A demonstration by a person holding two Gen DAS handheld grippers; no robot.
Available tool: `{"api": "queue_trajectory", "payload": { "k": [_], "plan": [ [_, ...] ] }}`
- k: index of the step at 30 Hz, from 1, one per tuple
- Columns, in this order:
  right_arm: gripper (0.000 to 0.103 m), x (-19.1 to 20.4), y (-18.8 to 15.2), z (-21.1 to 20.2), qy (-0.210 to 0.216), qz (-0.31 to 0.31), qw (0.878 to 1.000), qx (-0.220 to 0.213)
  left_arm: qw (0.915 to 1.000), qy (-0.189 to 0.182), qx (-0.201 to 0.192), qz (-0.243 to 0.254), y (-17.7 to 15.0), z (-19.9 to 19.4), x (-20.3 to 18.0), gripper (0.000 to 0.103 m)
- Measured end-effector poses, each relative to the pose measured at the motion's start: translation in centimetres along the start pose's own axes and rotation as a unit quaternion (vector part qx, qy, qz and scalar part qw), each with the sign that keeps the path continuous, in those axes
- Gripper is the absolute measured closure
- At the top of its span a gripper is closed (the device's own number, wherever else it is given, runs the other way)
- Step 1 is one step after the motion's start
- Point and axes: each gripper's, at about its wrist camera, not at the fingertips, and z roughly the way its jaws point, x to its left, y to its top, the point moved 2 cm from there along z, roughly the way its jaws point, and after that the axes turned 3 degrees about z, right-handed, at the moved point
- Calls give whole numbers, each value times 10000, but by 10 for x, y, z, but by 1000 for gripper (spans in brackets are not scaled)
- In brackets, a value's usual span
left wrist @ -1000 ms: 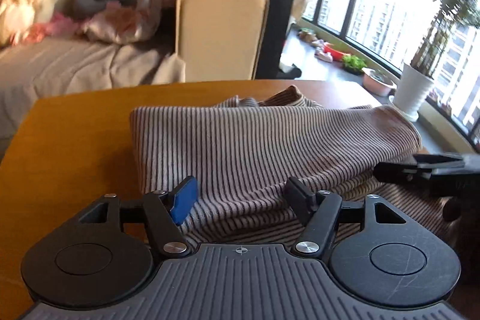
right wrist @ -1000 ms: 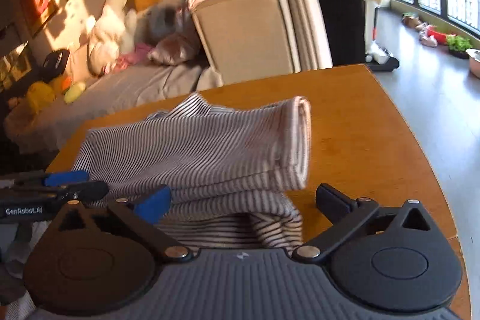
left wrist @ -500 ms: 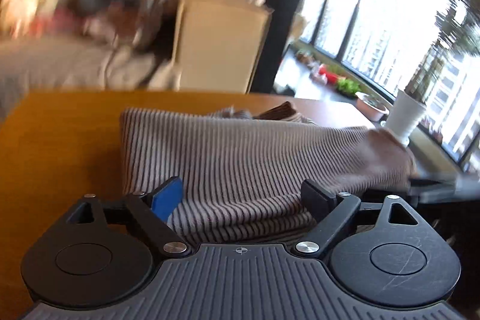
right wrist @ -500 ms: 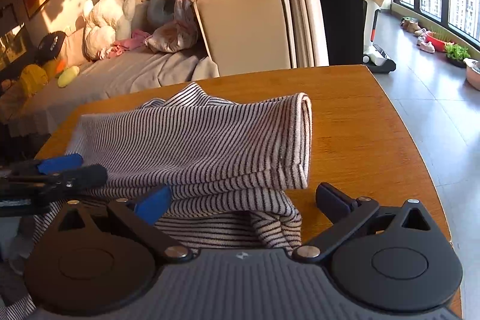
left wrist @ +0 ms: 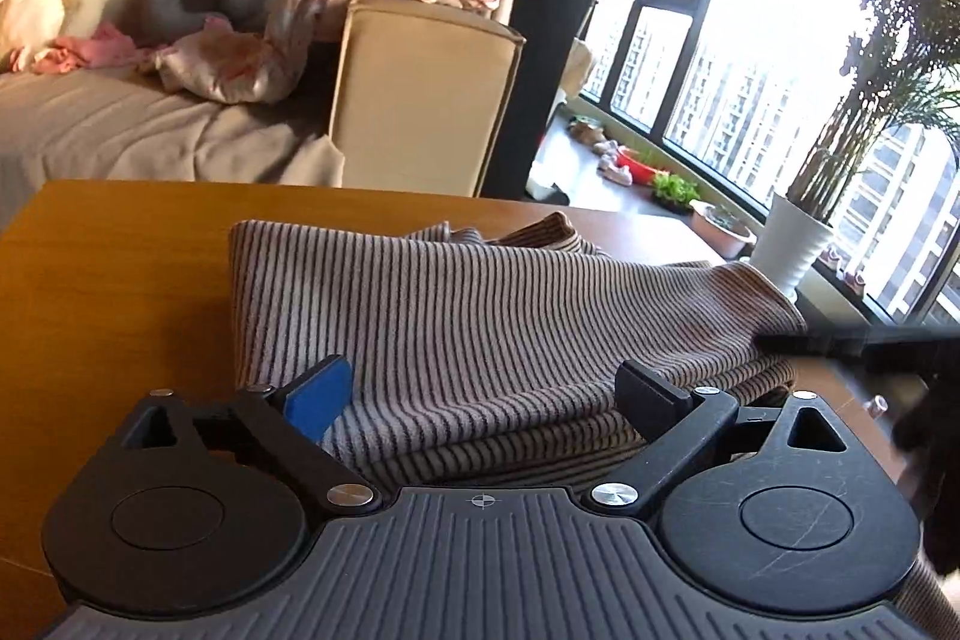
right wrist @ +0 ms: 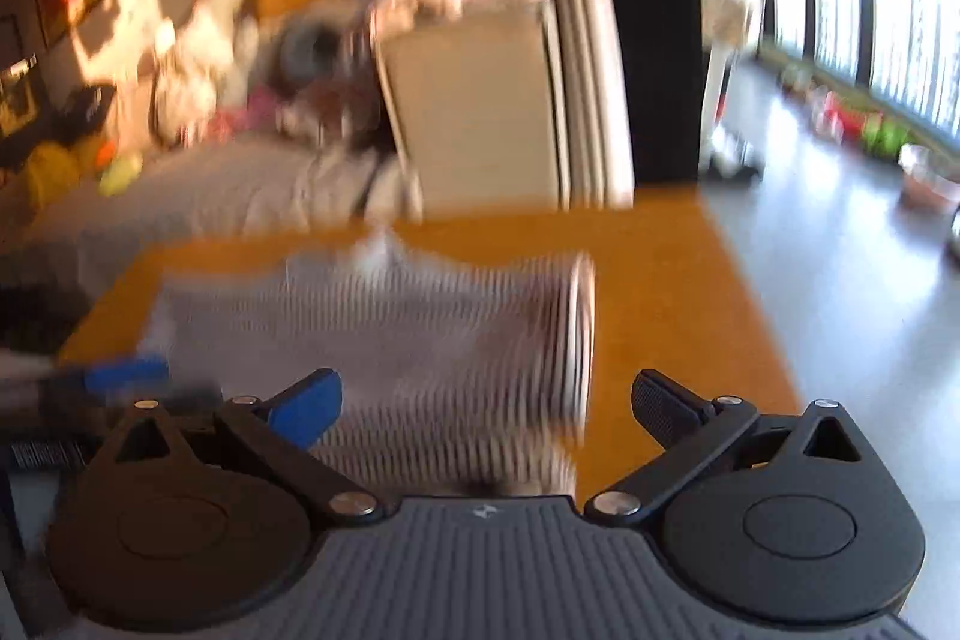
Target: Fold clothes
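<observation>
Striped cloth (left wrist: pixel 480 322) lies folded in layers on the wooden desk (left wrist: pixel 108 280). My left tool (left wrist: pixel 480 394) and right tool (right wrist: pixel 486 400) sit near the cloth, both wide open, holding nothing. Fold again or finished? I cannot tell.

The whole right wrist view is smearing with motion, so the brown-and-white striped folded garment (right wrist: pixel 420 340) is showing only wavy lines. At the right edge of the left wrist frame, the other black gripper (left wrist: pixel 864 343) is blurring and running off-frame.
</observation>
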Motion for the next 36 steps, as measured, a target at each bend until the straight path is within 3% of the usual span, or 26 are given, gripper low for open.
{"api": "queue_trajectory", "payload": {
  "k": [3,6,7,14,19,27,29,31,33,36],
  "plan": [
    [0,7,15,1,354,79,9990,-273,10000,1,1,16,-1,1,0,4],
    [6,9,10,25,764,432,9960,135,10000,1,0,17,-1,0,-1,4],
    [6,8,4,35,663,442,9963,329,10000,2,2,19,-1,0,-1,4],
    [0,11,-17,46,366,-43,9988,332,10000,-75,16,13,-1,0,0,1],
    [0,11,-18,45,437,11,9984,358,10000,-77,30,40,-1,2,-1,0],
    [0,23,-19,48,289,-400,9971,572,10000,-70,29,47,-1,2,-2,0],
    [11,18,-15,38,265,-281,9982,458,10000,-77,27,50,-2,1,-2,0],
    [42,14,-11,28,241,-155,9990,339,10000,-95,14,23,-2,0,-1,0],
    [61,6,-6,21,216,45,9990,383,9999,-112,18,1,-2,0,0,0],
    [64,-6,-8,29,114,-21,9977,666,9999,-118,40,-2,-1,1,1,0]
  ]
}}
